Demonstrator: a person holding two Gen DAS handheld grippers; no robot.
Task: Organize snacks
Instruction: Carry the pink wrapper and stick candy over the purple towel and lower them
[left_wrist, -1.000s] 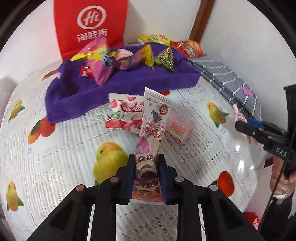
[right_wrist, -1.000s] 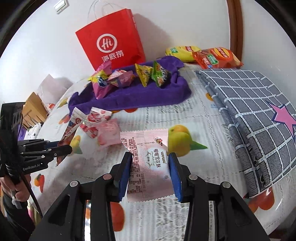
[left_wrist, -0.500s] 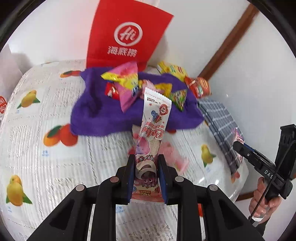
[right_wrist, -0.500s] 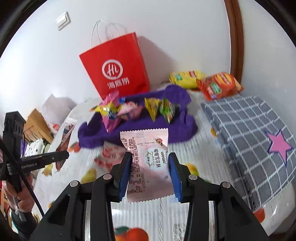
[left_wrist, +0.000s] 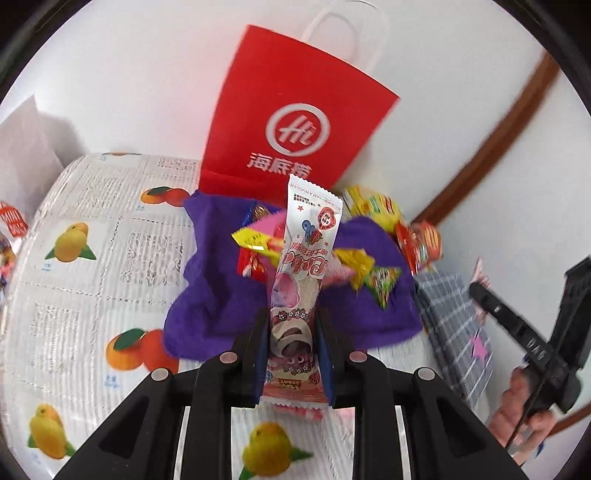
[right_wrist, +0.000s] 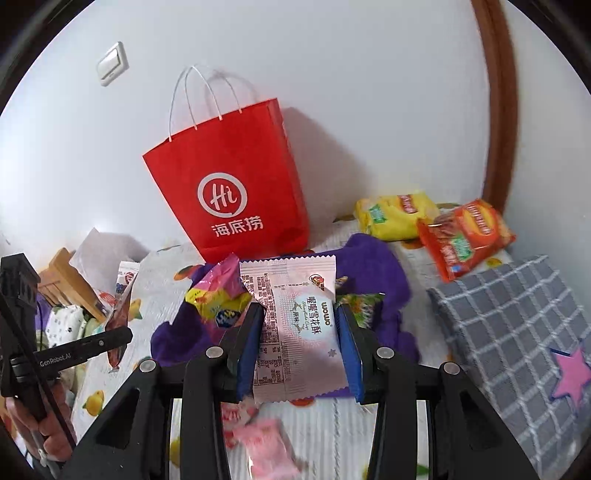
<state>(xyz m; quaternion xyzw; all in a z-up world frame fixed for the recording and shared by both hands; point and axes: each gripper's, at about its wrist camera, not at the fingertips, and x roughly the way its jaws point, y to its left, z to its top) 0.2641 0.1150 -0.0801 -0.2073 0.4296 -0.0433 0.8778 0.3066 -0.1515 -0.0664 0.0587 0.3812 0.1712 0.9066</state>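
Note:
My left gripper (left_wrist: 291, 339) is shut on a long white-and-pink snack packet (left_wrist: 303, 273), held up above the table in front of the purple cloth (left_wrist: 218, 295). My right gripper (right_wrist: 299, 332) is shut on a flat pink snack packet (right_wrist: 295, 314), also lifted. Several bright snack packs (left_wrist: 258, 240) lie on the purple cloth (right_wrist: 373, 266). A red paper bag (left_wrist: 295, 122) stands upright behind the cloth, also in the right wrist view (right_wrist: 229, 184). Each gripper shows in the other's view: the right one (left_wrist: 517, 325) and the left one (right_wrist: 74, 347).
Yellow (right_wrist: 395, 214) and orange (right_wrist: 465, 236) chip bags lie at the back right by the wall. A grey checked cushion (right_wrist: 517, 325) lies on the right. Pink packets (right_wrist: 266, 443) remain on the fruit-print tablecloth (left_wrist: 92, 206) below my right gripper. Boxes and clutter (right_wrist: 62, 280) are at the left.
Both grippers have risen from the table with their packets and moved toward the purple cloth and red bag, which now look closer and larger.

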